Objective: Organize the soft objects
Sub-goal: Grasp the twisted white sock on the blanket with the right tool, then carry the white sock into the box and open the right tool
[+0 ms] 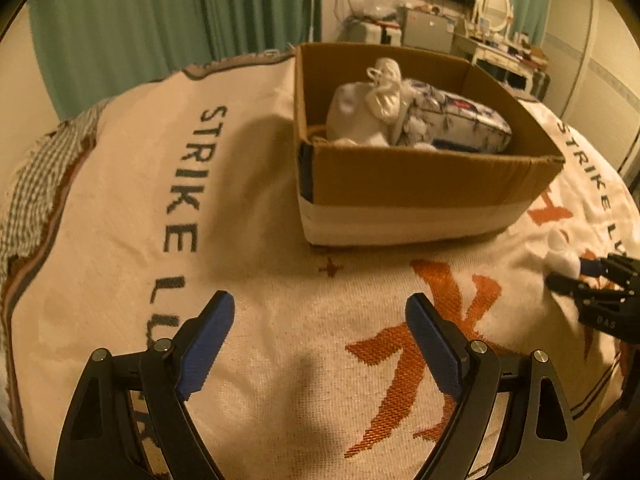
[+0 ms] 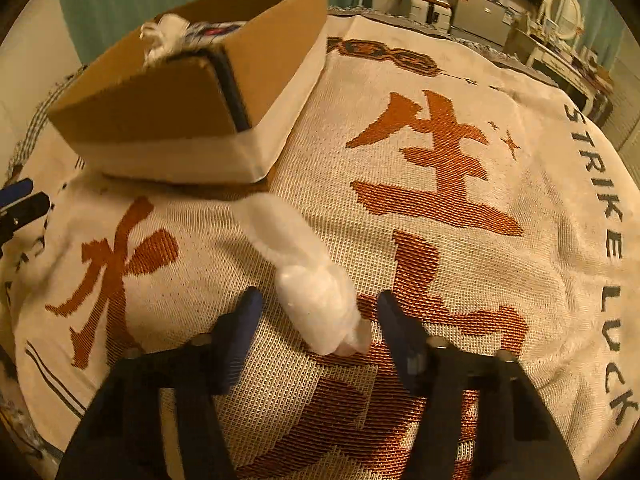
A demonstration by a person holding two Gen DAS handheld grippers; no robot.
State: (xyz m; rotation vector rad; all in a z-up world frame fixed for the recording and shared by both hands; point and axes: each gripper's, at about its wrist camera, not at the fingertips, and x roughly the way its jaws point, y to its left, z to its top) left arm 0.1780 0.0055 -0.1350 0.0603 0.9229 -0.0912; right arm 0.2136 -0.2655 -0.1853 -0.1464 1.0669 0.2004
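Right gripper (image 2: 318, 312): nearest the right wrist camera; fingers spread wide, one on each side of the near end of a white fluffy piece, pads not visibly pressing it. Judged as lined up for a pinch, not yet made.
White fluffy piece (image 2: 308, 272): an elongated tuft, like stuffing or cotton wool; lies flat on the blanket, far end pointing toward the box corner and near it. This is the loose soft thing left out on the bed; seen from the left wrist camera it is a small white lump (image 1: 564, 258) at the right gripper's tips.
Left gripper (image 1: 320, 340): fingers open and empty, hovering over bare blanket in front of the box. Probably parked out of the way while the right side works.
Cardboard box (image 1: 420, 184): open-topped, white band around its base, sits on the blanket past both grippers. Likely the collection point.
Box contents: a knotted white bag (image 1: 372, 108) and a patterned pillow-like bundle (image 1: 456, 120), packed side by side; these look already sorted.
Blanket (image 1: 260, 240): woven cream throw with orange characters and "STRIKE LUCK" lettering, covering the bed; a soft surface, so a low pinch may catch the weave.
Next, by judgement: close on the tuft, lift, carry over the box wall.
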